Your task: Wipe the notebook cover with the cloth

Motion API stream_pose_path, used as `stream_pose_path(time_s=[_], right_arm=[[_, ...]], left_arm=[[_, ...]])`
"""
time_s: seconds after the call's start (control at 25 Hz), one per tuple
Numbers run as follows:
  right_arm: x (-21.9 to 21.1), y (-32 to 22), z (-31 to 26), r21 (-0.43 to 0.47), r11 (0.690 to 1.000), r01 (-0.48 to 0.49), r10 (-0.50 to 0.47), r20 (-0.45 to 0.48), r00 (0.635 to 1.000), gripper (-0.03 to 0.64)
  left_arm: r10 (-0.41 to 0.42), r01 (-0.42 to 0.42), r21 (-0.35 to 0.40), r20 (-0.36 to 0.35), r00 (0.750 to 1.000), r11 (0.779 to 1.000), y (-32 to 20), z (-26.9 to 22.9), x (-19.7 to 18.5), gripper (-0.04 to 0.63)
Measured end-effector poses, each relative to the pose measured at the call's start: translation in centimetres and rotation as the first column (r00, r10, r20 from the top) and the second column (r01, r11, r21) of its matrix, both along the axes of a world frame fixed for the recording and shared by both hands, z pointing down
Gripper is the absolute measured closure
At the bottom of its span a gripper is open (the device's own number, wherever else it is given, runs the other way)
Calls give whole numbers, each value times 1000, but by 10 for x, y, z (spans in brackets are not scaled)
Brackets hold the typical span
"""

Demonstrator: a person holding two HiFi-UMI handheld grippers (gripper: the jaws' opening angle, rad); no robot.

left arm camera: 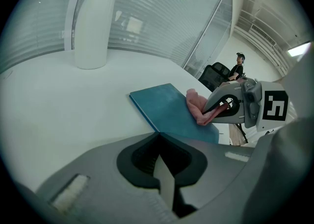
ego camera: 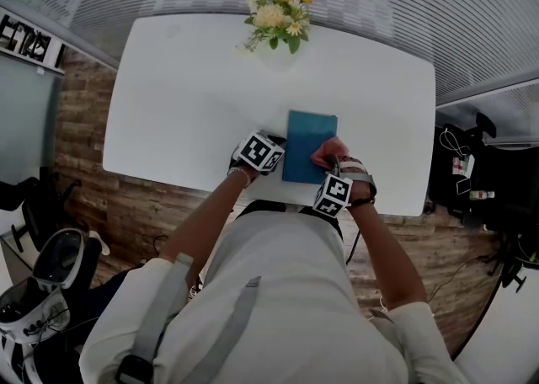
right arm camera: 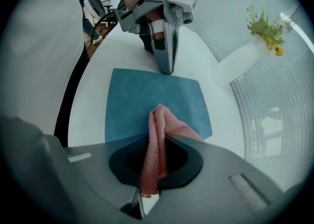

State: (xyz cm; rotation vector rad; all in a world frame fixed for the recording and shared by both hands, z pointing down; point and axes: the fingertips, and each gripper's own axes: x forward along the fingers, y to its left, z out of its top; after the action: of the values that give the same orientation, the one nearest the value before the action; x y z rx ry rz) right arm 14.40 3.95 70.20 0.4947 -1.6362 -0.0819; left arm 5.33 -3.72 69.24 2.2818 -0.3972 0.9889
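A teal notebook [ego camera: 310, 145] lies flat near the front edge of the white table [ego camera: 185, 104]. My right gripper [ego camera: 331, 163] is shut on a pink cloth [ego camera: 325, 153], which rests on the notebook's right part. In the right gripper view the cloth [right arm camera: 159, 134] runs from the jaws onto the cover [right arm camera: 142, 100]. My left gripper [ego camera: 282, 149] is shut, and its tips [right arm camera: 168, 68] touch the notebook's left edge. In the left gripper view the notebook [left arm camera: 164, 106] reaches up to the jaws, and the right gripper [left arm camera: 216, 112] sits on its far side with the cloth [left arm camera: 197, 106].
A white vase of yellow flowers [ego camera: 278, 24] stands at the table's far edge, behind the notebook. Dark bags and cables [ego camera: 472, 163] lie on the floor to the right, and other gear [ego camera: 50, 273] to the left. A person [left arm camera: 239, 63] is far in the background.
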Motion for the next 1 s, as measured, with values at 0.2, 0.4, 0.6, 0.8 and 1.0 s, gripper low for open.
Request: stream_pose_path(time_s=[0.2,0.4,0.6,0.8,1.0], right_arm=[[-1,6,-1,-3,1000,-1,1,8,1000,598],[-2,12,-2,-12,1000,1,-1,10,1000,598],[-3,18,-1,-22,1000,2,-2,14,1000,598],[-4,25,-2,-28,1000,3,-2,21,1000,598],[-5,30,-3,-31,1000,-1,2,25,1000,598]], left_arm=[[1,-1,0,3,1000,1000,1,-1,0,601],[0,0,2,1,1000,1000,1,-1,0,601],[0,0,-2,4,1000,1000,1,0,-1,601],[0,0,3,3,1000,1000,1,-1,0,601],[0,0,8,0,1000,1000,1,-1,0,601]])
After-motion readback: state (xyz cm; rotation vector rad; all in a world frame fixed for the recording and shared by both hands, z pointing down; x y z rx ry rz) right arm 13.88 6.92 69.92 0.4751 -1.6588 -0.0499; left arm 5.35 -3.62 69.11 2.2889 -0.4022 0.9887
